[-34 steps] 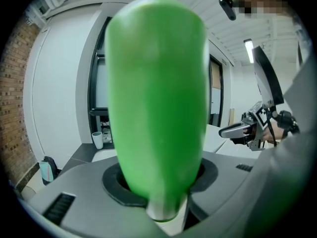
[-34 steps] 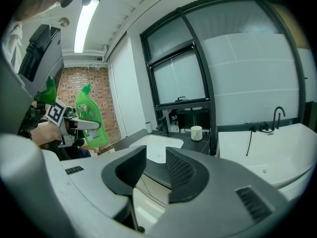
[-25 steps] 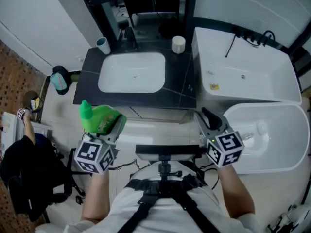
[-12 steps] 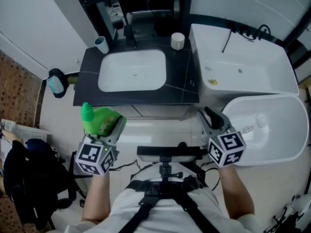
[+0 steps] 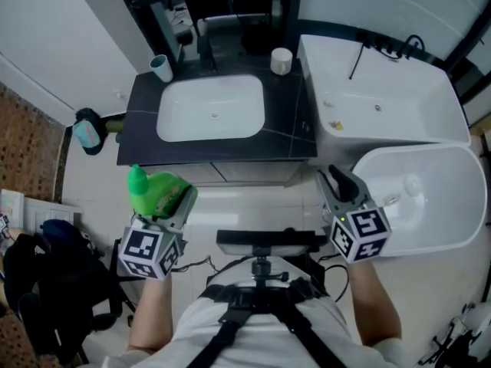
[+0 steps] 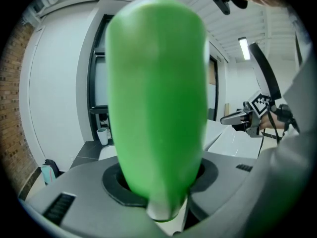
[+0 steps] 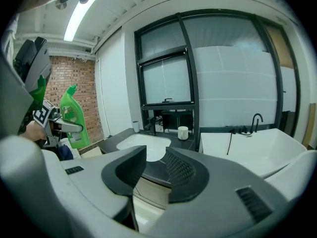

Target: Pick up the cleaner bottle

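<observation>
The green cleaner bottle with its green cap is held off the floor in front of the vanity, at the left of the head view. My left gripper is shut on its body. In the left gripper view the bottle fills the middle and hides most of what lies beyond. My right gripper hovers at the right near the white oval tub. Its jaws are open with nothing between them, and a gap shows between the ribbed pads. From that side the bottle stands upright in the left gripper.
A black counter with a white basin lies ahead, carrying a teal cup and a white cup. A white bathtub stands at the right. A black bag lies on the floor at the left.
The left gripper and the bottle have sunk slightly in the head view. A person's arm at the left edge has gone from view. The right gripper has hardly moved.
</observation>
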### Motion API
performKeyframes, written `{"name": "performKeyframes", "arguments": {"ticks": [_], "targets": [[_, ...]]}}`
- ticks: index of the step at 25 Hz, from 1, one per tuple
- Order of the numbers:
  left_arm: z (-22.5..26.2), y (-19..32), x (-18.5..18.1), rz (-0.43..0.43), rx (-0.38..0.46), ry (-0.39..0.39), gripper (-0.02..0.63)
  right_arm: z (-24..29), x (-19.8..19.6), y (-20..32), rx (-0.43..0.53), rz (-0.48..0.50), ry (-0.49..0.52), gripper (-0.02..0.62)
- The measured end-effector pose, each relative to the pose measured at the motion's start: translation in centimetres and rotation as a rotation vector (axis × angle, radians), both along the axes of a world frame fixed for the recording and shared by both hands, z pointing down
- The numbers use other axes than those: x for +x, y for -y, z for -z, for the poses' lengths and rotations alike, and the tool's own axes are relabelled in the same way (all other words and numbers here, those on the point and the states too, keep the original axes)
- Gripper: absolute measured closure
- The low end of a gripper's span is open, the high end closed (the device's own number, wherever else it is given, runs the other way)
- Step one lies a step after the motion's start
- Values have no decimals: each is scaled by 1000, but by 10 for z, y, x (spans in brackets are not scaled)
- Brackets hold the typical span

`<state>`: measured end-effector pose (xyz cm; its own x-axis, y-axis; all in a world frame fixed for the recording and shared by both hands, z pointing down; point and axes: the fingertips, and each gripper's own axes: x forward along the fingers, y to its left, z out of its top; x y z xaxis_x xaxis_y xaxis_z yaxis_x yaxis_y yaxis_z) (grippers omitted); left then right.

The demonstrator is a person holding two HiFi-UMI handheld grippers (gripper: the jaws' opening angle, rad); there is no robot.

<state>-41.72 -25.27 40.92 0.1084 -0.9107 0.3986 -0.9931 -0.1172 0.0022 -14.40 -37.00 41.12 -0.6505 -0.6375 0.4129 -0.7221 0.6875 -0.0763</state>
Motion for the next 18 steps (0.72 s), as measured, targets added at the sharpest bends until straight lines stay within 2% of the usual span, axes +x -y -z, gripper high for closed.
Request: {"name": "performKeyframes", "arguments": {"ticks": [7,10,18], "targets": [[6,0,10,51,13,-5,428,11,6,20,43,39,-32,471],[8,1,19,64,17,-9,428,14,10,25,55,62,-31,453],[13,5,35,85,14,1,428,17,7,27,35,124,-17,422]]}}
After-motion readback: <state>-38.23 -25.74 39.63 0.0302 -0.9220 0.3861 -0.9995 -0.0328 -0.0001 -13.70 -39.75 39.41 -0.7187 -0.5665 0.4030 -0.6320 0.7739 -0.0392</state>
